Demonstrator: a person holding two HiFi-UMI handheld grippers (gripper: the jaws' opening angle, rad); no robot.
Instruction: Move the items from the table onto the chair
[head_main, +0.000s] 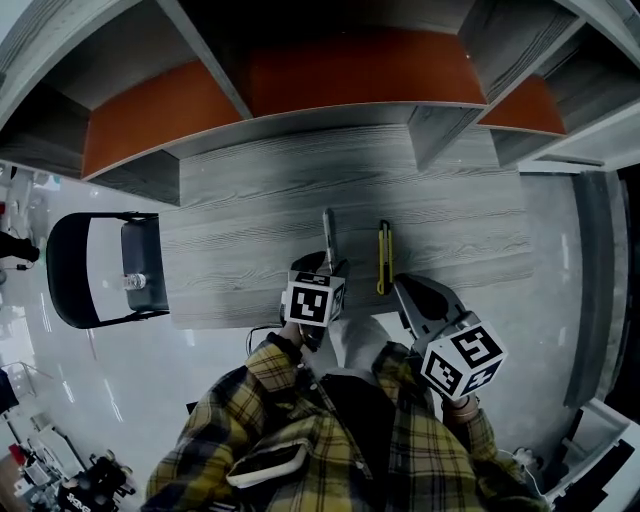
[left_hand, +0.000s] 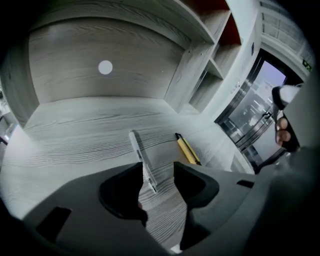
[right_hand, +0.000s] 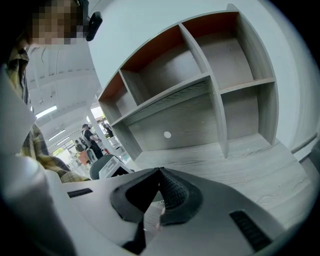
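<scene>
Two utility knives lie side by side on the grey wooden table (head_main: 455, 225): a grey one (head_main: 328, 233) (left_hand: 136, 146) and a yellow one (head_main: 383, 256) (left_hand: 187, 149) to its right. My left gripper (head_main: 325, 264) (left_hand: 157, 171) is open and points steeply down at the grey knife. The knife's near end lies between the jaws, and the pads do not press on it. My right gripper (head_main: 402, 287) (right_hand: 159, 173) hovers at the table's near edge, just right of the yellow knife. Its jaws are shut with nothing in them. The black chair (head_main: 62, 270) stands off the table's left end.
A small clear item (head_main: 133, 282) rests on the chair seat. Grey shelving with orange back panels (head_main: 350, 70) rises along the table's far side. Glossy white floor (head_main: 60, 380) surrounds the chair. People stand far off in the right gripper view.
</scene>
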